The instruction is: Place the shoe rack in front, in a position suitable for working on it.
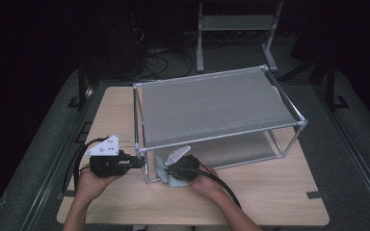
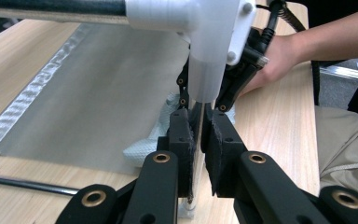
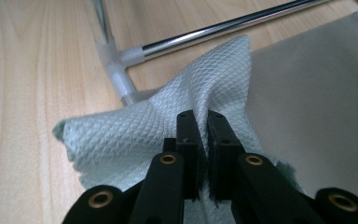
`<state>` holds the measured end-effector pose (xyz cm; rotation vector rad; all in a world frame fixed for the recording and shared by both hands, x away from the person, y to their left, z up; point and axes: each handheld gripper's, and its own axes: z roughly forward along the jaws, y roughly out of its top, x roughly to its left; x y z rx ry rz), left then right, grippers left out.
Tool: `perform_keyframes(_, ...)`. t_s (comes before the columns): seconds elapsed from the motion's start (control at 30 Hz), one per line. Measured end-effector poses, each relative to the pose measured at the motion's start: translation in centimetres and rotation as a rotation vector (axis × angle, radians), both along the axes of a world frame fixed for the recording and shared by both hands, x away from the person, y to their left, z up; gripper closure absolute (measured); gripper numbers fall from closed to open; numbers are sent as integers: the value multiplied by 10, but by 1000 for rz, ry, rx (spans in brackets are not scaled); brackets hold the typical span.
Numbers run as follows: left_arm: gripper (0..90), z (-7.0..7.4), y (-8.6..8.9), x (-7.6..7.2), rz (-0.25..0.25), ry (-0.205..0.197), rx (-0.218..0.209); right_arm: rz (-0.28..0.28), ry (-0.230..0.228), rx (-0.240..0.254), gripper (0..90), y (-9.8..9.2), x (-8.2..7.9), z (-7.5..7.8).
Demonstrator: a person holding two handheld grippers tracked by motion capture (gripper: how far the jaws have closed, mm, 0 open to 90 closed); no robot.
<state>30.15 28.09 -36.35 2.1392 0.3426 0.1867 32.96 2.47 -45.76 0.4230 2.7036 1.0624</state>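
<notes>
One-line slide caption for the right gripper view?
Right gripper shut on a pale green cloth at the rack's corner joint.

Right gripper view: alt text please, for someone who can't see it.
The right gripper is shut on a fold of pale green waffle-textured cloth lying on a wooden table. Behind it, a rack's white corner joint and chrome bar border a grey fabric shelf.

Room dark. Light wood table [image 1: 270, 192] centre frame, on grey floor [image 1: 38, 159]. Cables [image 1: 159, 60] top centre on floor. Metal stand [image 1: 236, 29] upper middle, behind table. Black surround.
</notes>
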Motion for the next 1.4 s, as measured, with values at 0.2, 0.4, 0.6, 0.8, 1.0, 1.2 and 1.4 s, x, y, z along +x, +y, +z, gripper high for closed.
perform_keyframes(0.2, 816, -1, 0, 2, 9, 0, -10, -62, -19, 7, 845, -35, 6, -1)
perform_keyframes(0.4, 816, 0, 3, 2, 22, 1, -3, -21, -8, 13, 843, -11, -6, 1)
perform_keyframes(0.6, 816, -1, 3, 2, 23, 1, -10, -55, 19, 26, 842, -23, 0, 0)
perform_keyframes(0.8, 816, -1, 4, 2, 30, 2, -12, -30, 24, 26, 839, -14, -3, 1)
perform_keyframes(1.0, 816, -1, 3, 3, 32, 2, -11, -33, 17, 28, 837, -12, -6, 2)
perform_keyframes(1.2, 816, -1, 4, 3, 34, 2, -13, -26, 10, 19, 836, -15, -6, 2)
perform_keyframes(1.4, 817, -2, 2, 4, 42, -1, -17, -52, -7, 32, 836, -22, -6, 2)
